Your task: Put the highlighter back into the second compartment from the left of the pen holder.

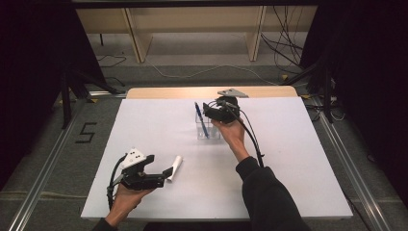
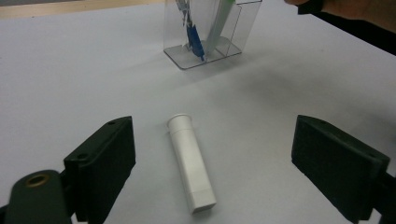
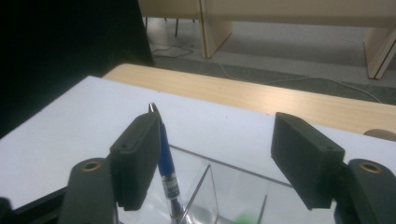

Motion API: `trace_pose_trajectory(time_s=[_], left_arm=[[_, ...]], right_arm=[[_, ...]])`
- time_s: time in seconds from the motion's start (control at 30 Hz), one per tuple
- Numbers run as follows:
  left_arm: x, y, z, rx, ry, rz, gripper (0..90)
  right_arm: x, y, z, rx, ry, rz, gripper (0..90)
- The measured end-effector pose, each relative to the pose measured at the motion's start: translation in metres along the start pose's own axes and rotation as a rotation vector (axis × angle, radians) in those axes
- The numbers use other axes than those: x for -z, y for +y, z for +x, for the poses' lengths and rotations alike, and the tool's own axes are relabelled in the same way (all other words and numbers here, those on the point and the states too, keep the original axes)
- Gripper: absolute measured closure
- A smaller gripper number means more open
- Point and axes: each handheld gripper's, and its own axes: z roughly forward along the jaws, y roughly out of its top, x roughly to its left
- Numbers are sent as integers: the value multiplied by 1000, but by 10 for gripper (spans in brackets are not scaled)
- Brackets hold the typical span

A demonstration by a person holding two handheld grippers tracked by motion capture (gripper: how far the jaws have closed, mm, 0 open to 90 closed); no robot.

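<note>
Progress looked partial — a blue pen (image 3: 166, 161) already stood in the clear organizer (image 2: 208, 49), right gripper (image 3: 224, 161) wide above it; the white tube (image 2: 191, 164) lay untouched between the left gripper's (image 2: 212, 168) wide jaws.

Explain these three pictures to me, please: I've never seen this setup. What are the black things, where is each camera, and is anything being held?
No robot arm here: a person holds a two-jaw tool in each hand. The high view looks down on the white table. The other two cameras ride on the tools, looking along their black jaws.

The left tongs are open around a white tube lying flat on the table, not touching it. The right tongs are open above a clear plastic holder with a blue pen standing in it. The pen sits beside one jaw; whether it touches is unclear. Nothing is gripped.
</note>
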Motion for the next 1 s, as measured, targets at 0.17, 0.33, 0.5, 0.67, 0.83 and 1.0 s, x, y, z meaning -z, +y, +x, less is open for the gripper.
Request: trace_pose_trajectory(time_s=[0.17,0.33,0.5,0.67,0.83,1.0], left_arm=[[-1,0,0,1,3,3,132],[-1,-1,1,4,5,7,131],[-2,-1,1,8,5,12,131],[-3,-1,1,12,7,15,130],[-3,-1,1,12,8,20,130],[-4,-1,2,13,10,25,129]], right_arm=[[20,8,-4,15,26,-25,300],[41,8,-7,39,71,-29,288],[56,5,-7,53,108,-29,277],[72,0,-4,73,158,-28,267],[85,-8,-2,80,202,-31,263],[96,-17,1,89,232,-28,259]])
